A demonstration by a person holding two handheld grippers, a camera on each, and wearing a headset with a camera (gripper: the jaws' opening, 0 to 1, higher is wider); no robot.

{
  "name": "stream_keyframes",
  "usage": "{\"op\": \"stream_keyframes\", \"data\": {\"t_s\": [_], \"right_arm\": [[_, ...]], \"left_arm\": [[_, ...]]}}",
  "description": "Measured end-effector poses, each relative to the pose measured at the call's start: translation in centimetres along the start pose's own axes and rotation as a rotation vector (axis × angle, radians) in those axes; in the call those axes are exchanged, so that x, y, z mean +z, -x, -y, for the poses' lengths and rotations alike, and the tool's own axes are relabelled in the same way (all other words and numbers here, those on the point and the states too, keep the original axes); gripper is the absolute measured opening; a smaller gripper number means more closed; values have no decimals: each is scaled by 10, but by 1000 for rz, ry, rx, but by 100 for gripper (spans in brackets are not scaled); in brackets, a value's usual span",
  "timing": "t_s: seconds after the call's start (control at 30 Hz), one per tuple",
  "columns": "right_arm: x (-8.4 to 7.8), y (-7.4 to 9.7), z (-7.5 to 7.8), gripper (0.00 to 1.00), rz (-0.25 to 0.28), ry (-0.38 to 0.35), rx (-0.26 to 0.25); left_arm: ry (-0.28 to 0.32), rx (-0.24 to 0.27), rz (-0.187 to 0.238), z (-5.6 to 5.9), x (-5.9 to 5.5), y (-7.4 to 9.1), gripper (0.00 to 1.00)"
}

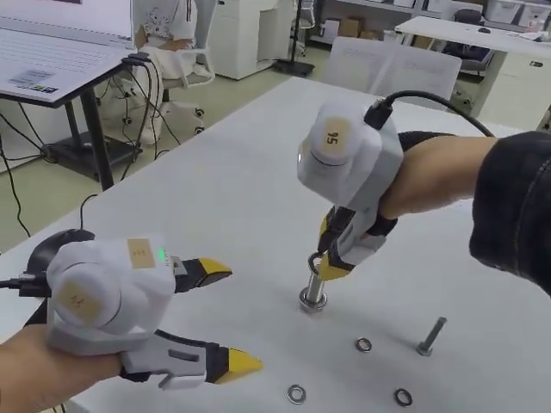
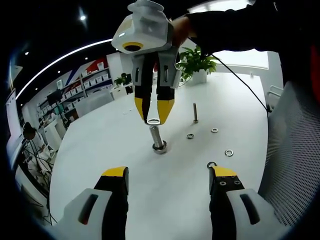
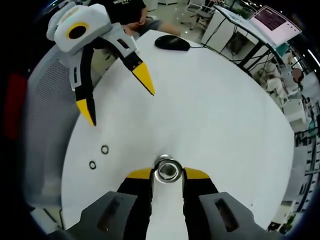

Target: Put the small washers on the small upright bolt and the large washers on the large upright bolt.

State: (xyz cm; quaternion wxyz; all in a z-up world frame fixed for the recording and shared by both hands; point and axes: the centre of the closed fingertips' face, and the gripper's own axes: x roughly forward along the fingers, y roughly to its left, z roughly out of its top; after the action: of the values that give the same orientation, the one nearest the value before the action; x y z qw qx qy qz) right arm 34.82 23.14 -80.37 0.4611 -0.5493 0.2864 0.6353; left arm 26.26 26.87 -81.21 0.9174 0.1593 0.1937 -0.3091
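Right gripper (image 1: 325, 267) is pointing straight down over the white table (image 1: 215, 189), its yellow-tipped jaws drawn in narrow on a large washer (image 2: 154, 121). The ring sits level between the tips, right at the top of the large bolt (image 1: 313, 288). From where I stand I can't tell whether it touches the thread. Looking down the right gripper's own jaws, the washer's hole lines up over the bolt's end. That bolt stands upright near the middle of the table with a wider metal collar at its foot.

The small bolt (image 1: 430, 336) stands off to the side, well apart from the large one. Three loose washers lie flat near it: one (image 1: 364, 345) between the two bolts and two (image 1: 403, 397) (image 1: 297, 394) nearer the table's edge.

Left gripper (image 1: 239, 317) hangs above the table, jaws spread wide with nothing between them, aimed toward the large bolt.
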Motion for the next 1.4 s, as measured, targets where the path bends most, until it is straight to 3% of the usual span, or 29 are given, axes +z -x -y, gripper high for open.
{"op": "stream_keyframes", "data": {"t_s": [0.87,1.4], "right_arm": [[-6,-18,-4,23,-41,2,49],[-12,-40,-3,23,-60,-9,80]], "left_arm": [[4,-2,-1,0,0,-1,64],[6,-1,2,-2,1,0,64]]}}
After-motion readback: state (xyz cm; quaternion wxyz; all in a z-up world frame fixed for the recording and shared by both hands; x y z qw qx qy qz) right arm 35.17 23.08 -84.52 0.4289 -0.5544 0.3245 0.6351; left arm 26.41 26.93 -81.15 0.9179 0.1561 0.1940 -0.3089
